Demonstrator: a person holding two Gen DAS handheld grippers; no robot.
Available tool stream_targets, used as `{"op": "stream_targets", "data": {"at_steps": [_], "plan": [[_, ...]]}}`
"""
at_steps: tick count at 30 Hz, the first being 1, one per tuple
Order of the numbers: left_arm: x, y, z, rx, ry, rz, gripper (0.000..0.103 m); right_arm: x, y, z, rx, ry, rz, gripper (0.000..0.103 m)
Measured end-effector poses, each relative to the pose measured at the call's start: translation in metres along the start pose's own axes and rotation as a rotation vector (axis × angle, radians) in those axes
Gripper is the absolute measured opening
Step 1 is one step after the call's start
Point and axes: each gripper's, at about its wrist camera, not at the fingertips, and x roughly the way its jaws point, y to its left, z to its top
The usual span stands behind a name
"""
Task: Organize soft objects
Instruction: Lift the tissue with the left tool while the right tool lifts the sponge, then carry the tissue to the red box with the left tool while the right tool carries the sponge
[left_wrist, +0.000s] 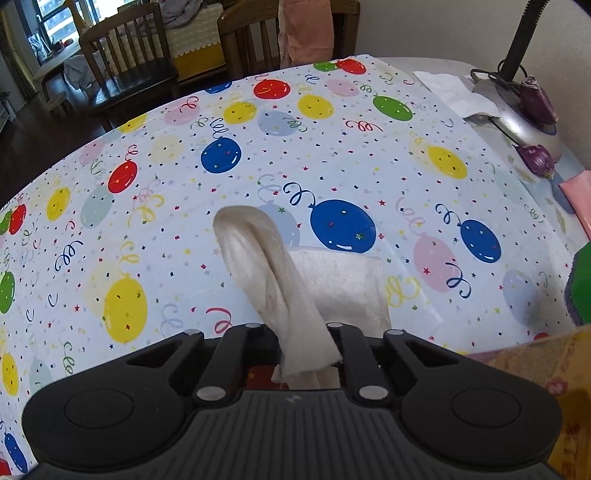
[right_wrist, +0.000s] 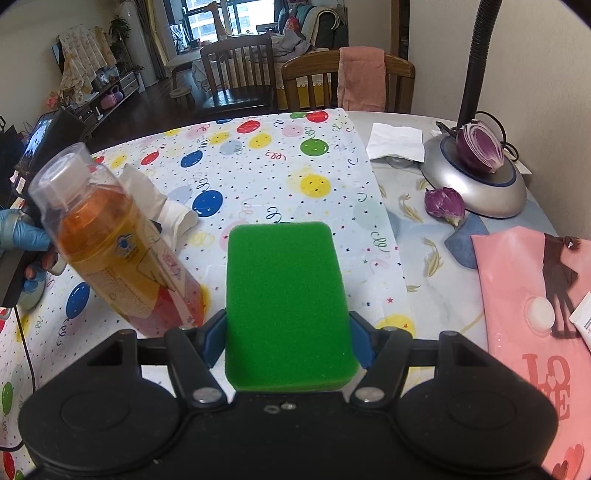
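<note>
Left wrist view: left tool (left_wrist: 308, 347) clamped on a white cloth (left_wrist: 258, 266), one end pinched between the jaws, the rest arching up and forward, then drooping onto the balloon tablecloth (left_wrist: 184, 147) covering the desk. Folded part of the cloth lying flat just beyond the tool. At the far right edge, a sliver of green sponge (left_wrist: 581, 284); beyond, a paper napkin (left_wrist: 454, 92) and a lamp base (left_wrist: 517, 118) with a purple onion half (left_wrist: 537, 99) resting on it.

Right wrist view: right tool (right_wrist: 288, 332) closed on the green sponge (right_wrist: 284, 295), blue pads (right_wrist: 212, 339) pressing both long sides, sponge held above the tablecloth (right_wrist: 277, 155). To the left, a bottle of orange liquid (right_wrist: 110, 240) leaning close by, cap end up; behind it the white cloth (right_wrist: 162, 206) and a blue-gloved hand (right_wrist: 22, 232). To the right, a small onion piece (right_wrist: 443, 203) on the bare desk (right_wrist: 436, 266) and a pink bag (right_wrist: 535, 314) with "LOVE" lettering.

Progress, judged from the layout: early to middle. Both soft items gripped, neither yet set down in any tidy spot. No bin or clear destination visible. Remaining: choosing a place, laying the cloth flat or folded, putting the sponge beside it, releasing both.
</note>
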Motion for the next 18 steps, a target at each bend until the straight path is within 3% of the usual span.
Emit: {"op": "stream_targets", "data": {"at_steps": [18], "plan": [[-0.101, 0.048, -0.035, -0.046, -0.086, -0.089, 0.01, -0.086, 0.046, -0.01, -0.002, -0.113, 0.016, 0.066]]}}
